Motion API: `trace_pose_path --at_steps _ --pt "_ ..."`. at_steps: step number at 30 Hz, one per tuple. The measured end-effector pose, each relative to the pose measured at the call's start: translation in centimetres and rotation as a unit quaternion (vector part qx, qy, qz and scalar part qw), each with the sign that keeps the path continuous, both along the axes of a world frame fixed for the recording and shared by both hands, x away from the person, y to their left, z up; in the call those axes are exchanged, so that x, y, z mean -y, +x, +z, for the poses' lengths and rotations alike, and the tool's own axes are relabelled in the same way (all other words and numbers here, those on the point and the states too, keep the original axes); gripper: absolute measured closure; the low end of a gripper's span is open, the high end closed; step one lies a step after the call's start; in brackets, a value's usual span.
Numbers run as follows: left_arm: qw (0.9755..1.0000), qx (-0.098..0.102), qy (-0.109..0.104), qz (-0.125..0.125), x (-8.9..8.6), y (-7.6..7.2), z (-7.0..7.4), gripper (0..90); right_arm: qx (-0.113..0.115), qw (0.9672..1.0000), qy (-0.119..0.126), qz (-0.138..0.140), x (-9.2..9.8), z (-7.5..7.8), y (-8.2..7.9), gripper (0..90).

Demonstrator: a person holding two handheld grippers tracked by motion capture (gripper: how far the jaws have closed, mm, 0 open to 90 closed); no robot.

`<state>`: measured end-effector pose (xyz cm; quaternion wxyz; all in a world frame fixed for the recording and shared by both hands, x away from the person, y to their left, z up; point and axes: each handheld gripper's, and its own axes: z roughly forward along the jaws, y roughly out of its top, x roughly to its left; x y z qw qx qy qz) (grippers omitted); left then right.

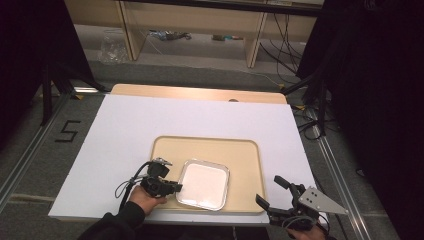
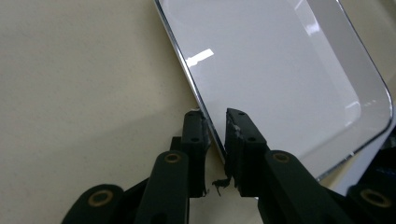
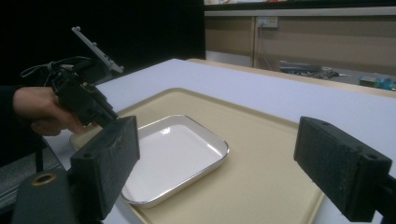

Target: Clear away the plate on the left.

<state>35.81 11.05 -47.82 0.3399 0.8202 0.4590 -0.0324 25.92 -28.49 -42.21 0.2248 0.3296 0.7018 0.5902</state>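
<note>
Right, from the high view I've got a beige tray (image 1: 245, 150) lying on the white surface (image 1: 130, 125), and inside it, toward its near left part, a shallow white dish with a shiny metal rim (image 1: 204, 184). My left claw (image 1: 176, 188) is at the dish's left edge, with the person's left hand (image 1: 145, 199) behind it over the tray's near left corner. In the left gripper view the two black jaws stand close together with the dish's rim (image 2: 205, 112) running between them; one jaw sits on the tray side, the other on the inside of the dish. So the left claw is clamped on the rim, as far as I can judge, though the actual contact is hidden behind the jaw tips. A frayed bit of black material hangs between the jaws lower down.

My right claw (image 1: 269, 192) is off the tray's near right corner, over the surface edge, jaws spread wide and holding nothing. Its grey three-cornered plate (image 1: 320, 200) sticks out to the right. In the right gripper view, the two pads (image 3: 109, 163) frame the dish (image 3: 173, 158) and tray (image 3: 261, 177) from a low angle, with the left hand (image 3: 39, 112) and its claw at the dish's far corner.
</note>
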Motion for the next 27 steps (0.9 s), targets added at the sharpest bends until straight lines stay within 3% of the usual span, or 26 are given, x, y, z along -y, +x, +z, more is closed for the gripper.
trace_pose_path --at_steps 1,2,3,5,6,7,9,10,15,27 --pt "0.9999 -0.004 -0.010 0.010 0.1 -0.3 0.0 76.4 0.000 1.0000 0.000 0.000 0.0 0.0 0.0 15.1" --pt "1.0000 -0.007 -0.004 -0.005 -0.1 -0.3 0.1 76.0 0.000 1.0000 0.000 0.000 0.0 0.0 0.0 15.1" --pt "0.9998 -0.009 -0.015 0.005 0.0 -0.5 0.0 75.7 -0.001 1.0000 0.001 -0.001 0.0 0.0 0.0 15.2" --pt "0.9999 -0.011 -0.007 -0.003 -0.3 -0.7 0.1 75.3 0.000 1.0000 0.000 -0.001 0.0 0.0 0.0 15.1" --pt "0.9997 -0.014 -0.016 0.007 -0.2 -0.9 0.1 75.2 0.000 1.0000 0.000 -0.001 0.0 0.0 0.0 15.2" --pt "0.9997 -0.016 -0.016 0.006 -0.3 -0.9 0.1 75.0 -0.011 0.9999 -0.011 0.003 0.1 0.1 -0.1 15.1" --pt "0.9997 -0.019 -0.013 -0.005 -0.5 -0.9 0.1 74.8 -0.008 0.9999 -0.010 0.003 0.1 0.1 -0.1 15.2" --pt "0.9995 -0.021 -0.021 0.007 -0.3 -1.1 0.1 74.6 -0.008 0.9999 -0.010 0.003 0.1 0.1 -0.1 15.2" --pt "0.9992 -0.025 -0.030 0.007 -0.2 -1.2 0.0 74.0 -0.009 0.9999 -0.010 0.002 0.1 0.1 -0.1 15.2" --pt "0.9990 -0.030 -0.034 0.000 0.5 -1.6 0.0 72.5 -0.009 0.9999 -0.010 0.002 0.1 0.1 -0.1 15.1"
